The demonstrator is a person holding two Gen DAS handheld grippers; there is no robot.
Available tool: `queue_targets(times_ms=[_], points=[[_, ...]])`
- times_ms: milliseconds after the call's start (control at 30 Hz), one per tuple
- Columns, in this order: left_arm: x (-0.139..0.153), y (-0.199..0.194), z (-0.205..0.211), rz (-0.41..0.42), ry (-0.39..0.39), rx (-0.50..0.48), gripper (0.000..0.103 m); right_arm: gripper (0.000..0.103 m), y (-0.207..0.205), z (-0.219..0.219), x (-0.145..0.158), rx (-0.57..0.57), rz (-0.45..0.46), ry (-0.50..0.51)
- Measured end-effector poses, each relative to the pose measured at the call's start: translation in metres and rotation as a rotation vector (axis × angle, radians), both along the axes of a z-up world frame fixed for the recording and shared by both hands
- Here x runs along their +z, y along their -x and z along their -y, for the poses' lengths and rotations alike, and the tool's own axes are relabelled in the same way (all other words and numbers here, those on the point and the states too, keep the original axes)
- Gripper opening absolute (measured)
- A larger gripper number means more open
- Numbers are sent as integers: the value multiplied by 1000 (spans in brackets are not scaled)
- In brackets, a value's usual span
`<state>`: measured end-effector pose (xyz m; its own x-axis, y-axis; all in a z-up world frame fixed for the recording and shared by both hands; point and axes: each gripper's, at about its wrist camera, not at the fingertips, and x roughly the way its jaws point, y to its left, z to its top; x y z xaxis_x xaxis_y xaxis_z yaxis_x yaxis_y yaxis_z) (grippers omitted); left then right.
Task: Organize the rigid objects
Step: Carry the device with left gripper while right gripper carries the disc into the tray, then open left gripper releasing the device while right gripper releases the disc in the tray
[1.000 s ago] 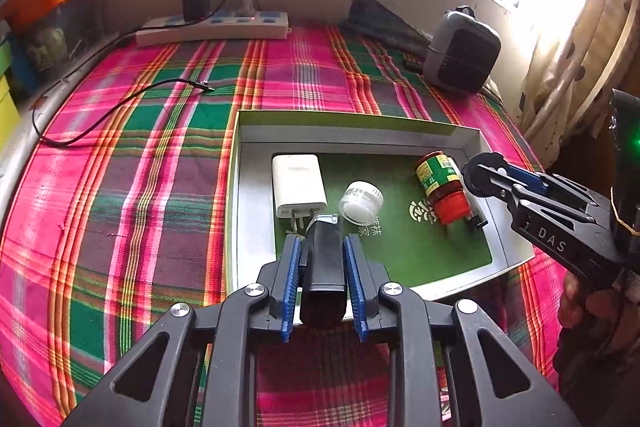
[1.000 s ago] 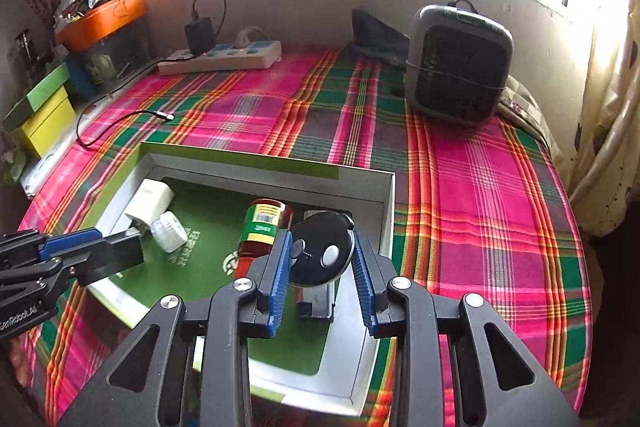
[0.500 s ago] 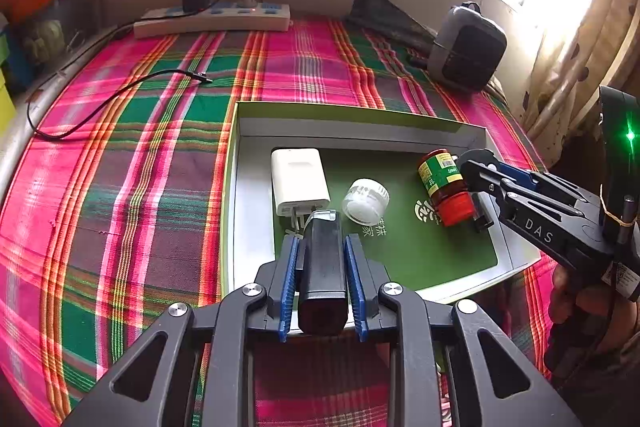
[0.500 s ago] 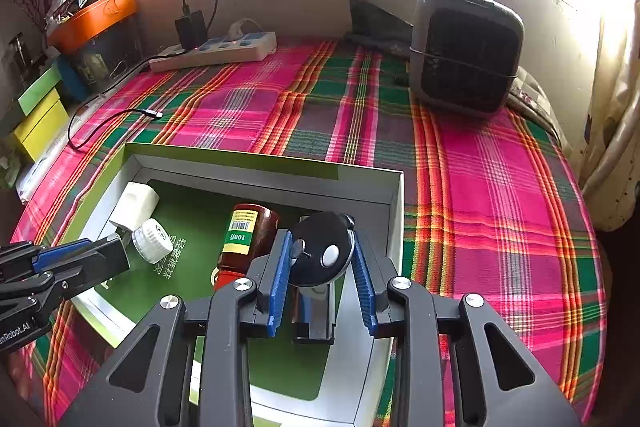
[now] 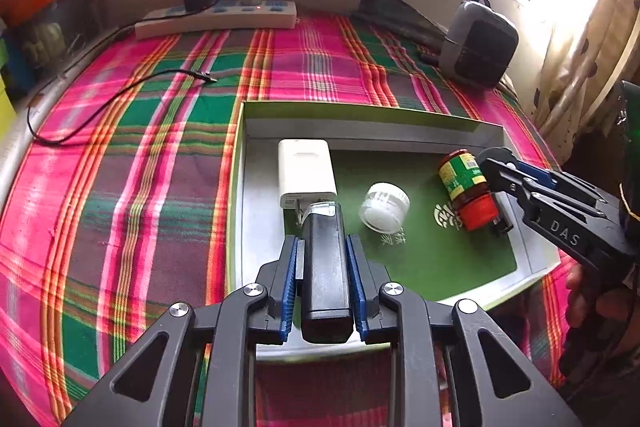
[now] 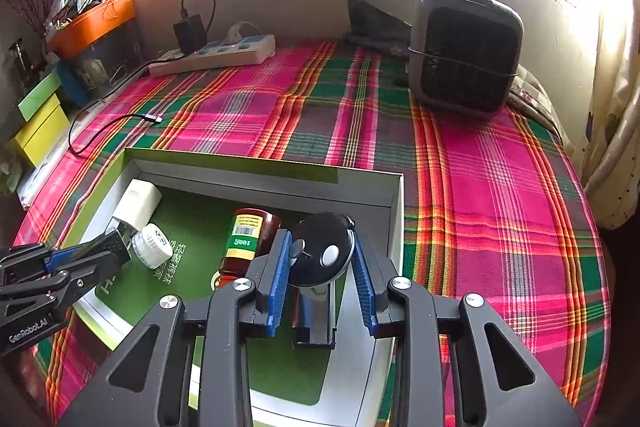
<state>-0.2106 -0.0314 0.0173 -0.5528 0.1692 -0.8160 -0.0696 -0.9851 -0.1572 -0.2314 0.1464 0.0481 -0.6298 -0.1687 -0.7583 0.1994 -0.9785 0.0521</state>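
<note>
A shallow box point(image 5: 400, 113) with a green floor lies on the plaid cloth. In it lie a white charger point(image 5: 306, 167), a small white jar point(image 5: 384, 207) and a red-capped bottle point(image 5: 466, 189). My left gripper point(image 5: 322, 255) is shut on a black rectangular device point(image 5: 325, 275), held over the box's near left corner. My right gripper point(image 6: 322, 253) is shut on a black round-headed device point(image 6: 320, 247), held over the box's right side beside the bottle point(image 6: 246, 241). The right gripper also shows in the left wrist view point(image 5: 496, 163).
A power strip point(image 5: 216, 19) with a black adapter lies at the back wall. A loose black cable point(image 5: 120, 99) lies on the cloth left of the box. A grey fan heater point(image 6: 464, 51) stands at the back right. Orange and yellow containers point(image 6: 40, 131) stand at the far left.
Both grippers have risen and drawn back a little over the box, each still holding its black object. The things in the box have not moved.
</note>
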Motion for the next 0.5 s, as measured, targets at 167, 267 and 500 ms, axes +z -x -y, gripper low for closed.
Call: queue_targets(times_ms=[167,267,500], points=[[0,3,0,-2,2,-1,22,32,0,-1,0,-7,-3,-1],[0,3,0,1,-10,2,22,32,-1,-3,0,-10,-4,3],[0,3,-1,5,-12,1,24,39,-3,0,0,-6,-8,2]])
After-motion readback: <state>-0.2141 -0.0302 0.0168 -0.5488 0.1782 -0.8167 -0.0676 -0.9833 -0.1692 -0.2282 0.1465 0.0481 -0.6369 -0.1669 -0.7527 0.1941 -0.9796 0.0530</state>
